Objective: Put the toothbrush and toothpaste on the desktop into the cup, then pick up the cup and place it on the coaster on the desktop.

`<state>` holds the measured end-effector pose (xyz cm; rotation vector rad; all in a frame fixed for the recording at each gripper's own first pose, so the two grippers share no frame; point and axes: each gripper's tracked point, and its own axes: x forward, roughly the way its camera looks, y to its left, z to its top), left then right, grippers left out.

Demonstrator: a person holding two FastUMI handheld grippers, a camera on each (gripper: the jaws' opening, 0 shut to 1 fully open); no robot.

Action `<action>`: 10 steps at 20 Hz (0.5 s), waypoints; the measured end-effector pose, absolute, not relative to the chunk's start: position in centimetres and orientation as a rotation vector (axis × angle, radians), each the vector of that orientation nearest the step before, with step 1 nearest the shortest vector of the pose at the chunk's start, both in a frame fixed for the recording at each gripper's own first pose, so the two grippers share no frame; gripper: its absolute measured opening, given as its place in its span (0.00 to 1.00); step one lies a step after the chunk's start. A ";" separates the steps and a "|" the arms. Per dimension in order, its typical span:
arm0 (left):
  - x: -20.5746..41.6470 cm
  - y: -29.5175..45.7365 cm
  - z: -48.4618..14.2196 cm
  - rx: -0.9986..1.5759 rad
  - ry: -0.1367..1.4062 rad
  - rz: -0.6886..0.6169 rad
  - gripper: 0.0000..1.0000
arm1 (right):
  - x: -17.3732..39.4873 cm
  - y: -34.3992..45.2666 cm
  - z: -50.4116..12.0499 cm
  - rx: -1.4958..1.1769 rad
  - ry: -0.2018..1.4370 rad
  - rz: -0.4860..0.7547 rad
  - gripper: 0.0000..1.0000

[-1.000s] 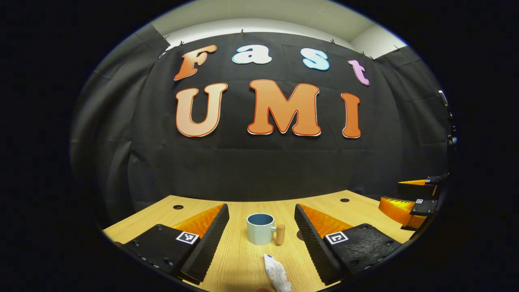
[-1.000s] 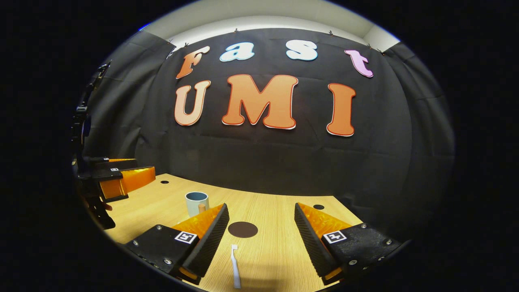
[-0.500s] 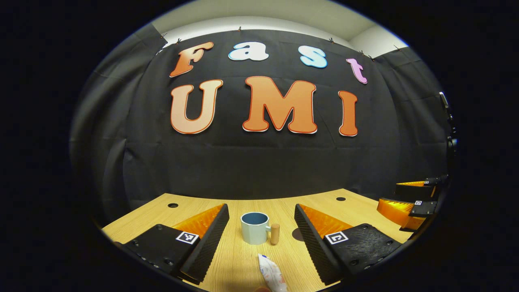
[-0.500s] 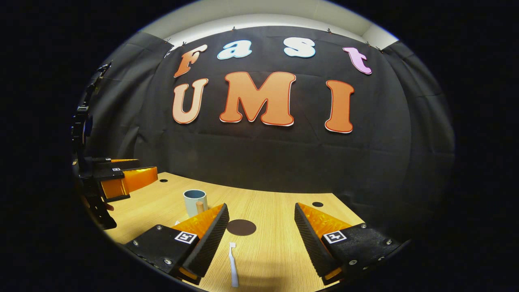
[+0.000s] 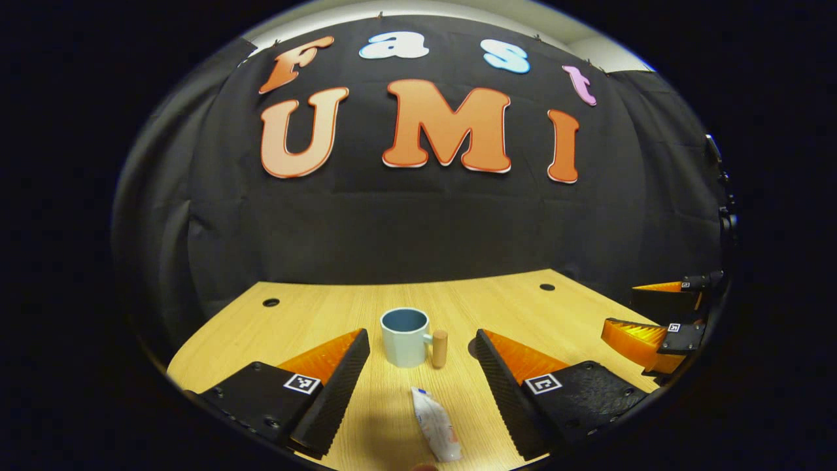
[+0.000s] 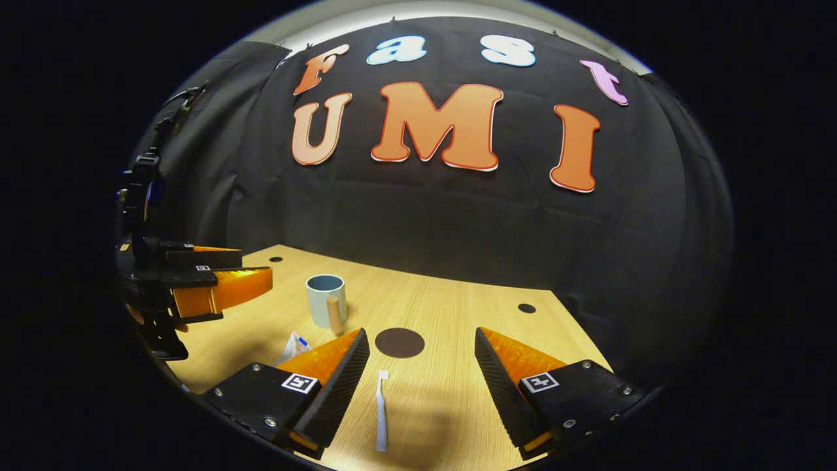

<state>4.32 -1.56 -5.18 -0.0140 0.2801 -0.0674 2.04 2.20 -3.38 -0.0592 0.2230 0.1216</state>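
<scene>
Straight ahead of my left claw (image 5: 422, 366), its fingers spread wide with nothing between them, the cup (image 5: 405, 337) stands upright on the desk (image 5: 314, 314), pale outside and blue inside, its wooden handle turned to the right. The toothpaste (image 5: 435, 425) lies flat on the desk just nearer than the cup, between my left fingers, cap end toward the cup; its printing is too small to read. At the far right edge of that view my right claw (image 5: 654, 314) hovers, also parted.

My right gripper view gives what the left one hides — the white toothbrush (image 6: 381, 409) lying flat between my right claw's (image 6: 422, 366) spread fingers, head pointing away, and the dark round coaster (image 6: 399, 342) bare on the desk just beyond it. There the cup (image 6: 326, 299) stands to the left of the coaster, apart from it, with the toothpaste (image 6: 293, 347) partly behind my left finger. Both claws carry small black-and-white square markers — no legible words.
</scene>
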 end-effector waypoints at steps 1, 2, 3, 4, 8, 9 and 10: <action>4.5 -1.7 -6.1 -0.003 0.326 -0.074 0.97 | 2.1 2.4 -3.7 -0.061 0.245 0.134 0.98; 4.8 -1.7 -7.0 0.008 0.371 -0.077 0.97 | 2.2 2.7 -4.0 -0.058 0.270 0.149 0.97; 5.1 -1.7 -8.0 0.009 0.413 -0.082 0.97 | 2.3 3.0 -4.4 -0.052 0.302 0.165 0.96; 5.5 -1.6 -8.9 0.008 0.456 -0.089 0.97 | 2.3 3.2 -4.9 -0.041 0.335 0.180 0.94; 6.2 -1.6 -12.0 -0.016 0.642 -0.097 0.98 | 2.8 3.3 -8.0 0.007 0.486 0.206 0.90; 6.2 -1.5 -12.3 -0.025 0.683 -0.094 0.98 | 2.6 3.3 -8.7 0.009 0.522 0.216 0.89; 6.2 -1.5 -12.5 -0.024 0.729 -0.101 0.98 | 2.7 3.5 -9.3 0.008 0.549 0.227 0.86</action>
